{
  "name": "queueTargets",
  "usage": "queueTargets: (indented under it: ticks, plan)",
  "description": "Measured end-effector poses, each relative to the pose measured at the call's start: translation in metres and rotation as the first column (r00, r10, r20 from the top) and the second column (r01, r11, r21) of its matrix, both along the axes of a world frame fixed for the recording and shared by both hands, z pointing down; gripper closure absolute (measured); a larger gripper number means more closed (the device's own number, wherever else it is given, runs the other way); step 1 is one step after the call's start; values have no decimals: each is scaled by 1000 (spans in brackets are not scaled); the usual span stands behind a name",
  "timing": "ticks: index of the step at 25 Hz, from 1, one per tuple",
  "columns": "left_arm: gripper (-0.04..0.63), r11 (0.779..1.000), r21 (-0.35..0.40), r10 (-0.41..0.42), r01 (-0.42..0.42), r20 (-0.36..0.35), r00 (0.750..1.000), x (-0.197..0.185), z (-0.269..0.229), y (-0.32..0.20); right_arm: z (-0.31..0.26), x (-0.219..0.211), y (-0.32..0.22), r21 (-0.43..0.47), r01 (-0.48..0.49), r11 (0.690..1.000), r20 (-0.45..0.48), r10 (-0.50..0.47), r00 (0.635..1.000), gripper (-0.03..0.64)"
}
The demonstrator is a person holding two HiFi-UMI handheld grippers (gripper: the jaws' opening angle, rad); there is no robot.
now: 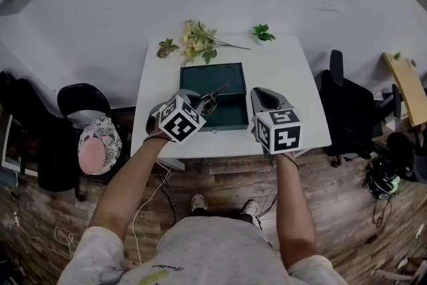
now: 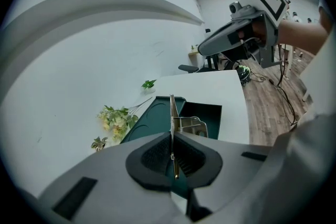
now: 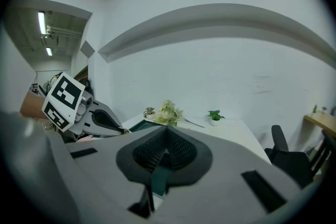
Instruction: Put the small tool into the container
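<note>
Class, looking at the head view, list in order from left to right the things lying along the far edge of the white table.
small leafy sprig → bunch of yellow flowers → small potted green plant

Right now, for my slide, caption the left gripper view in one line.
Left claw shut on the small tool, poised over the open green container on a white table.

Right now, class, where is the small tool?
The tool is left of centre in the head view, pinched in the left gripper, over the open green box.
</note>
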State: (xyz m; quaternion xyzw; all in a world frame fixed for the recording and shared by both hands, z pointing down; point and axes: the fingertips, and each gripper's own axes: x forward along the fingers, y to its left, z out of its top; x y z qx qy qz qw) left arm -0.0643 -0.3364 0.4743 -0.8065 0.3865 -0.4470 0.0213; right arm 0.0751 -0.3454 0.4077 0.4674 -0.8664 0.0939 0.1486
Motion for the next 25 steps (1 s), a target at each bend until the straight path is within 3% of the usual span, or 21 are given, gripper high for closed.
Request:
queueTargets:
  ticks: [6,17,25]
  plan:
    - [592,995,-43,87,-85,64,994,8,16,-1,2,2,1,-1,-32,1000,3,32,999,613]
    - [592,973,-110,221,-205,162,962,12,42,-7,6,3,4,-7,-81,997,-10,81,997,612]
    - [592,959,-141,266,-246,146,953,20,53,-16,9,0,0,-13,-106,994,-25,106,994,612]
